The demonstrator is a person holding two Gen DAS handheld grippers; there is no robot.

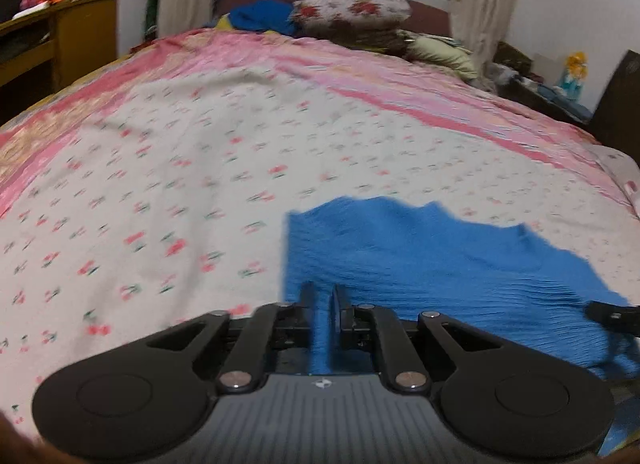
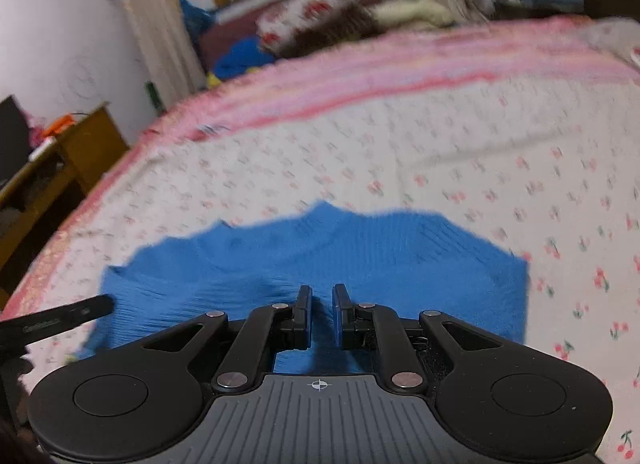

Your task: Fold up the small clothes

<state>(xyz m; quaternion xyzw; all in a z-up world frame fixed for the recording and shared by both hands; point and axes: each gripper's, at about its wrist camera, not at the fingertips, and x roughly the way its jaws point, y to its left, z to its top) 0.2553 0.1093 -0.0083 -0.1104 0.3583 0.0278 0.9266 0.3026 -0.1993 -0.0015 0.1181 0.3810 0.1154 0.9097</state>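
Observation:
A blue knit garment (image 1: 420, 252) lies spread on the cherry-print bedsheet (image 1: 180, 184), its far edge wavy. My left gripper (image 1: 322, 288) sits at the garment's near left corner, its jaws nearly together with a strip of blue fabric pinched between them. In the right wrist view the same garment (image 2: 360, 252) fills the middle, and my right gripper (image 2: 322, 289) is at its near edge, jaws narrow with blue knit between them. One finger of the right gripper (image 1: 612, 314) shows at the left view's right edge. A left-gripper finger (image 2: 60, 322) shows at the right view's left edge.
At the head of the bed a floral pillow (image 1: 352, 8) lies beside a heap of blue cloth (image 1: 260, 16). A wooden desk (image 1: 60, 36) stands left of the bed, a cluttered nightstand (image 1: 560, 84) to the right. The sheet (image 2: 440, 152) stretches beyond the garment.

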